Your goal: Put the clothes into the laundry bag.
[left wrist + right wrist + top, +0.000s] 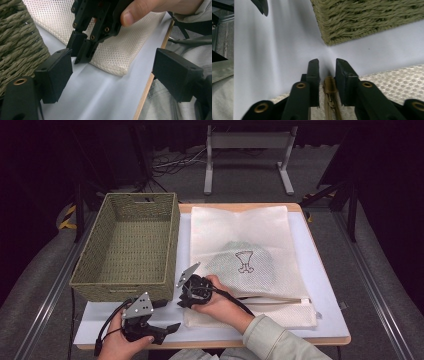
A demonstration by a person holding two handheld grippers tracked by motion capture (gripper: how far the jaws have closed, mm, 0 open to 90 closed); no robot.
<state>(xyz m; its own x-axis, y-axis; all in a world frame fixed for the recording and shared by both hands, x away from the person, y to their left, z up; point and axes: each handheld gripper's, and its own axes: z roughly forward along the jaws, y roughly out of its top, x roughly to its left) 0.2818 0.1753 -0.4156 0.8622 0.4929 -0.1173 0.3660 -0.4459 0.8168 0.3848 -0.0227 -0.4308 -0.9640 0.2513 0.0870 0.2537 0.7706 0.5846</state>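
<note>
Fingers first, high view: right gripper (186, 296) sits at the near left corner of the mesh laundry bag (245, 262), its jaws hard to read from up here. Left gripper (162, 330) hovers above the near edge of the white table (325, 285), jaws apart, holding nothing. Bag lies flat right of the woven basket (127, 245), something greenish inside it under a small printed figure. Basket has nothing in it

Left gripper view: own fingers (56, 75) spread wide over bare table, nothing between them. Right gripper (83, 53) ahead, tip down at the bag's (117, 57) rounded corner, a thumb (132, 13) pressing on its body. Basket (20, 42) wall at left

Right gripper view: fingers (313, 75) nearly shut either side of a tan zipper pull (329, 86) on the bag's (392, 77) edge; the pull lies between them, but contact is not certain. Basket (367, 17) corner beyond

Judgement: step in hand looks like taking hold of the zipper pull, opening not yet begun. Next move calls for pinching firmly on the pull, then drawing it along the near hem. Left gripper would do well to pin the mesh beside the corner so the bag does not slide
</note>
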